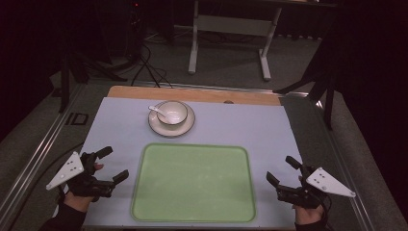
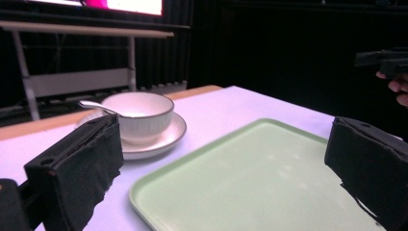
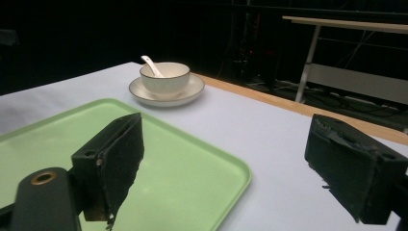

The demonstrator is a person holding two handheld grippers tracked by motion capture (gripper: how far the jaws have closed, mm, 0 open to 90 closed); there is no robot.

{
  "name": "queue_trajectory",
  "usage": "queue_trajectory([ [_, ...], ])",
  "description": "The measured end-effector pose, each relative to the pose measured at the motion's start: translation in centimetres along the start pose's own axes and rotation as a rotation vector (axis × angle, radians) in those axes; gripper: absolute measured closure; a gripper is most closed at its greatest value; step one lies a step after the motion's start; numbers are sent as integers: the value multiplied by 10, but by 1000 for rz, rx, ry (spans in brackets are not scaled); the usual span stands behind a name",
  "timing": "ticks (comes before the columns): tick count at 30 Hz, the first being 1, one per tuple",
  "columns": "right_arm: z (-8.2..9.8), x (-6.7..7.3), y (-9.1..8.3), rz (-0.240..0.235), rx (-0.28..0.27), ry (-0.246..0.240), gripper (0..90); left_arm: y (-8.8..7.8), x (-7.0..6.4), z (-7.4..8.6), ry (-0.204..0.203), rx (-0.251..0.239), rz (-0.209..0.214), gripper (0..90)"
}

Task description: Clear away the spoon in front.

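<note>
Tray (image 1: pixel 192 211): pale green, plain. Bowl (image 1: pixel 173 112): white, dark rim line, faint ribbing on the outside. Saucer (image 1: pixel 163 129): white, dark edge line. Spoon (image 1: pixel 157 111): white. Table cover (image 1: pixel 250 125): light lilac-blue. Table edge (image 1: pixel 192 94): light wood. Gripper pads (image 2: pixel 82 163): black.

Dark room, grey carpet floor (image 1: pixel 226 62), white-legged desk (image 1: pixel 231 24) far beyond the tongs, black cables (image 1: pixel 149 67) on floor, black curtains (image 2: pixel 269 43) behind.
</note>
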State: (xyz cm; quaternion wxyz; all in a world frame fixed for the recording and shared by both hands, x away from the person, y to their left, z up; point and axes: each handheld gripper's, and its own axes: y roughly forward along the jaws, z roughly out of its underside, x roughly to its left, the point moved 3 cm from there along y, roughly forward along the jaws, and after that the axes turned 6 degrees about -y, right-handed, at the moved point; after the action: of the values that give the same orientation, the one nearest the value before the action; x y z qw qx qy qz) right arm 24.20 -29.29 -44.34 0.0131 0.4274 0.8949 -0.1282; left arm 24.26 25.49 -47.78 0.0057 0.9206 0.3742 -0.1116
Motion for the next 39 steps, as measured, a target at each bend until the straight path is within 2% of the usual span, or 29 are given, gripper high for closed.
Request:
queue_trajectory([
  [3,0,1,0,2,3,-10,132,-1,0,-1,-5,-6,2,0],
  [4,0,1,-1,-7,-1,6,135,0,0,-1,-13,1,11,0],
  [7,0,0,-2,9,0,8,135,2,-1,-1,-7,7,17,0],
  [10,-1,-1,-2,19,-11,8,134,4,-4,1,-3,30,25,0],
  [12,-1,-1,-3,16,-16,13,133,6,-7,1,4,67,29,0],
  [15,-1,-1,-3,12,-22,17,131,7,-9,-1,-7,103,46,0],
  [18,-2,0,-2,8,-25,19,131,8,-15,-9,-17,84,50,0],
  [19,-3,0,-2,10,-25,20,131,8,-18,-12,-13,71,68,0],
  [21,-3,1,-2,6,-25,21,132,8,-21,-16,-7,62,75,0],
  [22,-3,1,-1,8,-20,16,131,9,-28,-24,3,59,103,0],
  [26,-4,2,-2,3,-26,16,131,11,-36,-37,19,57,120,0],
  [28,-4,2,-2,0,-28,18,131,11,-36,-37,19,57,120,0],
  [30,-5,2,-1,-7,-31,23,132,13,-34,-50,-7,32,126,0],
  [33,-5,3,0,-12,-29,19,132,16,-31,-56,-6,31,115,0],
  [35,-6,5,1,-15,-29,9,132,24,-26,-65,20,71,98,0],
  [39,-7,6,0,-13,-36,9,132,31,-20,-73,8,70,91,7],
])
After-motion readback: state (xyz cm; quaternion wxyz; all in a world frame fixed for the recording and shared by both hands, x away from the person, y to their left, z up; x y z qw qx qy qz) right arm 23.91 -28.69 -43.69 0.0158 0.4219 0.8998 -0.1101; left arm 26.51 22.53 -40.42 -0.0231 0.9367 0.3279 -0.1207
